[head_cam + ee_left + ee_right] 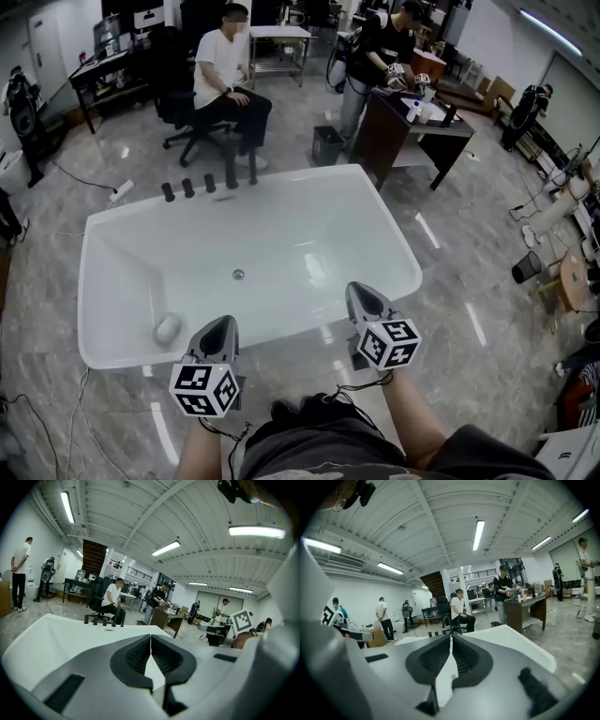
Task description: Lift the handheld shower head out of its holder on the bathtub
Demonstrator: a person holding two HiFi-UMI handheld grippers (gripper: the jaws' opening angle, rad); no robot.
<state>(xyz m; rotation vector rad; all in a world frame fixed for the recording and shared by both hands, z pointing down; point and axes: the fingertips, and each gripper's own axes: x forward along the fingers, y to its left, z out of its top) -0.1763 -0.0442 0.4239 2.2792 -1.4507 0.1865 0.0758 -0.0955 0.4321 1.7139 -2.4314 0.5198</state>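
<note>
A white bathtub (120,281) fills the middle of the head view. On its far rim stands a row of black fittings (208,184); the tallest, slim one (231,174) looks like the handheld shower head in its holder. Both grippers hover over the tub's near rim, well short of that row. My left gripper (227,322) is shut with nothing in it, and my right gripper (355,288) is likewise shut and empty. In the left gripper view the jaws (150,637) meet, with the fittings (104,619) far ahead. The right gripper view shows closed jaws (451,637).
The tub has a drain (238,274) and a round white knob (168,328) at its left end. Beyond it a person sits on an office chair (225,94), another stands at a dark desk (412,131). A small black bin (327,145) stands behind the tub.
</note>
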